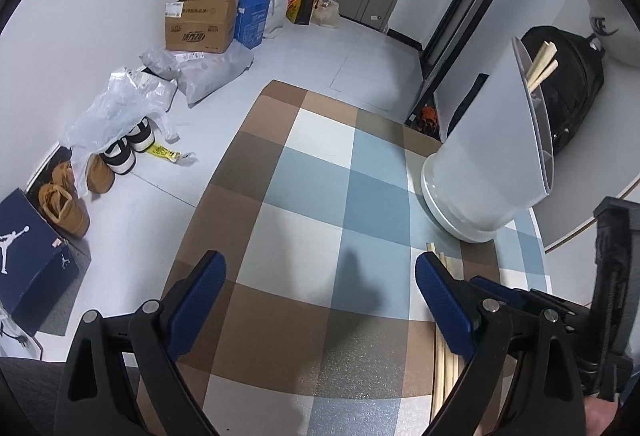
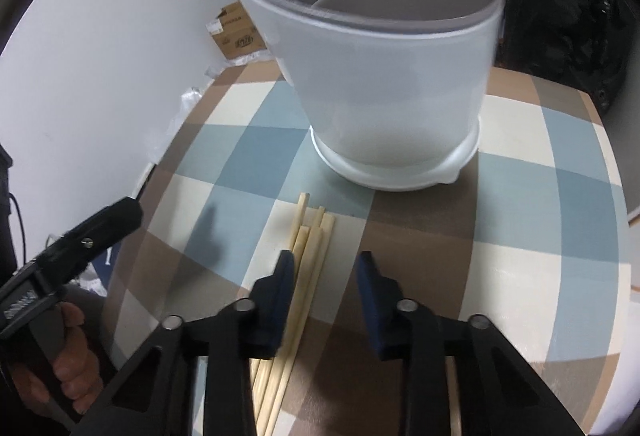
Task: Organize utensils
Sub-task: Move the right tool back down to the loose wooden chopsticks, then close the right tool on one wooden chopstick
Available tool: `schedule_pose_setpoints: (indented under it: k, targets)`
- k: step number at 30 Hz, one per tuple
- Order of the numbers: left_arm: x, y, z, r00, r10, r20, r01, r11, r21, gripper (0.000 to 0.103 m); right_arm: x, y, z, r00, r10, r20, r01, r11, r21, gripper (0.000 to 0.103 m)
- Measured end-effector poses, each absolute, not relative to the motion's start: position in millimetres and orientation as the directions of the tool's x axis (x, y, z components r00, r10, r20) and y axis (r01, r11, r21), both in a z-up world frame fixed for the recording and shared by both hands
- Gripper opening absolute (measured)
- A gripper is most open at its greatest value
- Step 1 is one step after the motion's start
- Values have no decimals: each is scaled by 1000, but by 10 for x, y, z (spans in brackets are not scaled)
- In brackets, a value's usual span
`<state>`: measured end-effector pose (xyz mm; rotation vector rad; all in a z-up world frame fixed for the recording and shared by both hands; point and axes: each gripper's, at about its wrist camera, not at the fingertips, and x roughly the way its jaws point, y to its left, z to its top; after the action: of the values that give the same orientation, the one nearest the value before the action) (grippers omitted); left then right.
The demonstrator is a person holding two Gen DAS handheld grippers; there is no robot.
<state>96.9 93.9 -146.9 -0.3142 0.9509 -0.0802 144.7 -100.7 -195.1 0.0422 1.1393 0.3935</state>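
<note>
Your right gripper (image 2: 326, 276) hangs low over the bundle of chopsticks (image 2: 308, 248) lying on the checked tablecloth (image 2: 520, 196), just in front of the white utensil holder (image 2: 392, 84). Its jaws stand partly closed with a gap between them; the left blue pad sits over the sticks, and several run in the gap, but the pads do not appear to press on any of them yet. Settle the pads to either side of one or two sticks rather than the whole bundle, and close only when the tips reach the cloth, since thin round sticks are likely to roll or splay if pinched from above. Take them near the middle so they hang balanced when lifted. Two chopsticks (image 1: 542, 66) already stand in a rear compartment of the holder, so aim for that same section. Your left gripper (image 1: 320, 276) is wide open over bare cloth beside the bundle, holding nothing; keep it clear, or ready to steady the holder, which looks light and may tip.
</note>
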Motion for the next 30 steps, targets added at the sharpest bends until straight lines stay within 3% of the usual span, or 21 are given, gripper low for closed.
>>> schedule_pose_setpoints:
  k: [1, 6, 9, 14, 19, 24, 30]
  targets:
    - [968, 939, -1470, 580, -208, -787, -70, 951, -302, 93, 1454, -981, -1951, 360, 316, -878, -290, 932, 217, 23]
    - [973, 925, -1460, 580, -210, -787, -59, 953, -298, 93, 1490, -922, -1935, 355, 287, -890, -308, 934, 179, 20]
    - [973, 941, -1461, 577, -215, -788, -61, 951, -304, 93, 1526, -916, -1957, 331, 267, -905, -294, 940, 170, 11]
    - [972, 963, -1464, 574, -219, -789, -66, 948, -312, 93, 1498, -995, -1949, 334, 254, -908, -277, 947, 163, 10]
    - [975, 943, -1465, 572, -225, -789, -61, 947, -314, 93, 1469, -1187, -1912, 338, 287, -896, -212, 951, 224, 3]
    - [974, 922, -1471, 568, -224, -792, -54, 950, -307, 93, 1466, -1427, -1898, 339, 323, -884, -139, 946, 293, 3]
    - [980, 907, -1491, 558, -218, -800, -56, 953, -299, 93, 1478, -1475, -1881, 343, 299, -890, -144, 953, 265, 3]
